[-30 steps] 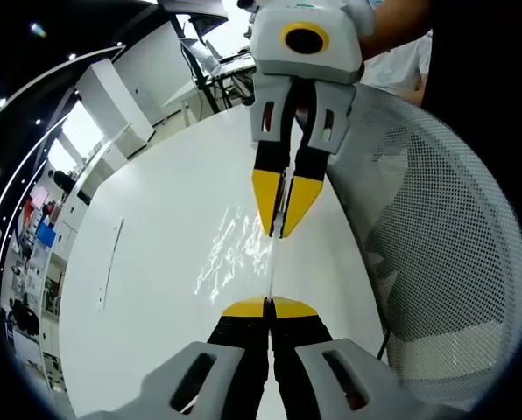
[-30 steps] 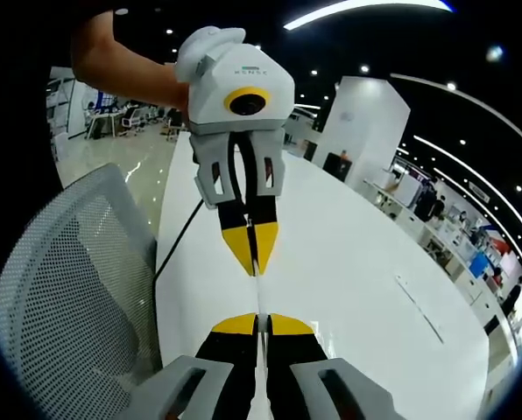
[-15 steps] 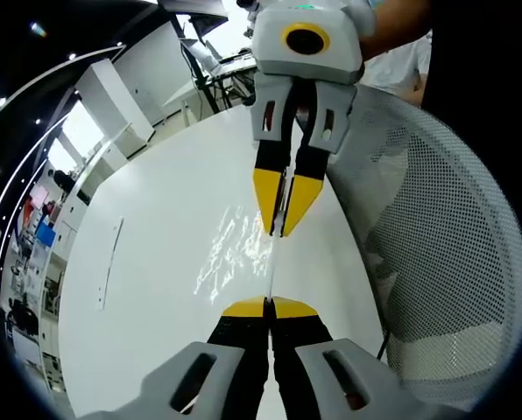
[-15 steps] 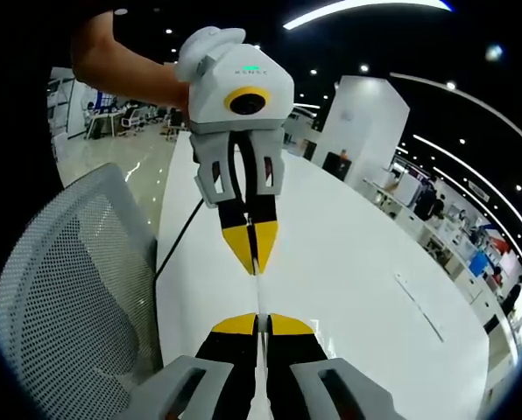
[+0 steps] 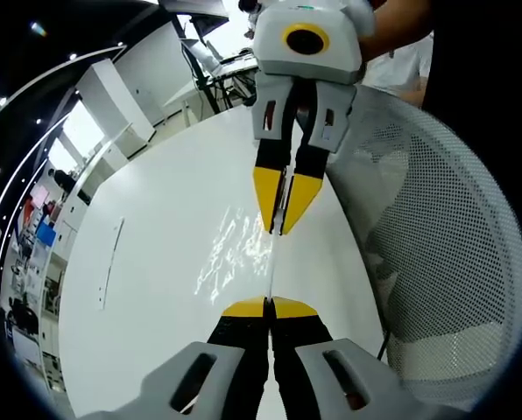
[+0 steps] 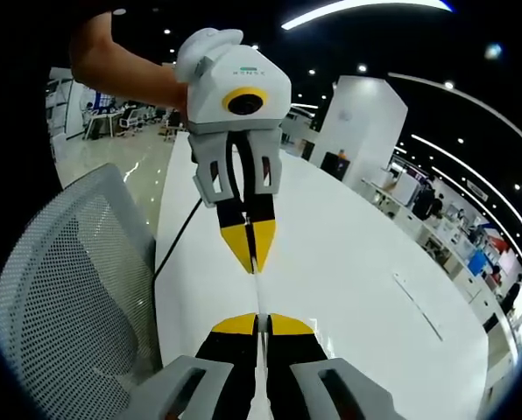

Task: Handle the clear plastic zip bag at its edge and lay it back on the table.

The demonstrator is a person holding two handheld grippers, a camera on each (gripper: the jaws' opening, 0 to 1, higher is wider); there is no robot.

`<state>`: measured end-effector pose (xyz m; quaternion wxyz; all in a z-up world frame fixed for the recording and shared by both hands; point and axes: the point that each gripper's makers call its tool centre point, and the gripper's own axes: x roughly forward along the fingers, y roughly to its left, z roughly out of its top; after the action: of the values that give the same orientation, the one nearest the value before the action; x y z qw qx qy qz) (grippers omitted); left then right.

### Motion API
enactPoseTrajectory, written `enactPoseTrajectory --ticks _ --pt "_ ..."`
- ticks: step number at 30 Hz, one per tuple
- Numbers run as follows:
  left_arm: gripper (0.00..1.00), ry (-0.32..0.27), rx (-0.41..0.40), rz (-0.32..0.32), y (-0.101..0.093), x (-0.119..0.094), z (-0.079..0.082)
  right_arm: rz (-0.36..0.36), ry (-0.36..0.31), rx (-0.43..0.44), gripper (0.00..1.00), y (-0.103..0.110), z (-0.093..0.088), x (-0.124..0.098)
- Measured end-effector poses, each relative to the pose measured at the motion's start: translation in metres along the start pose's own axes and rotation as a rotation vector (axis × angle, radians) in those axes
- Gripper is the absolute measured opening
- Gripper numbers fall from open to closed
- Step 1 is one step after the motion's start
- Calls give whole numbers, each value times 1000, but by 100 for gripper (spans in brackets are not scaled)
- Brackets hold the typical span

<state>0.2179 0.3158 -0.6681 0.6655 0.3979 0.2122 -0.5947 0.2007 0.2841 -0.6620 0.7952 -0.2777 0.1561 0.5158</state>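
Zip bag [image 5: 271, 267] stretched between hand-held grippers

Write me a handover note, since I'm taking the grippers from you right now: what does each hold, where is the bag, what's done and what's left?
Left gripper: shut on one end of the clear zip bag.
Right gripper: shut on the opposite end of the same edge.
The bag is stretched taut between the two, seen edge-on as a thin line, held above the white table. A mesh chair stands beside the table.
Done: the bag's edge is gripped.
Left: lower the bag flat onto the table, then open both grippers.
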Motion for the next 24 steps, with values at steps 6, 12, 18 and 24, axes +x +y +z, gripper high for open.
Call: enactPoseTrajectory --ticks 6,12,18,24 --pt "0 -1 -2 0 1 0 -1 -1 -1 0 0 0 0 0" --pt "0 -1 -3 1 1 0 -2 -1 -1 0 0 0 1 0" --pt "0 -1 -5 2 2 -1 -3 -1 -1 0 0 0 0 0" --pt "0 -1 -5 3 2 -1 -3 -2 -1 0 0 0 0 0"
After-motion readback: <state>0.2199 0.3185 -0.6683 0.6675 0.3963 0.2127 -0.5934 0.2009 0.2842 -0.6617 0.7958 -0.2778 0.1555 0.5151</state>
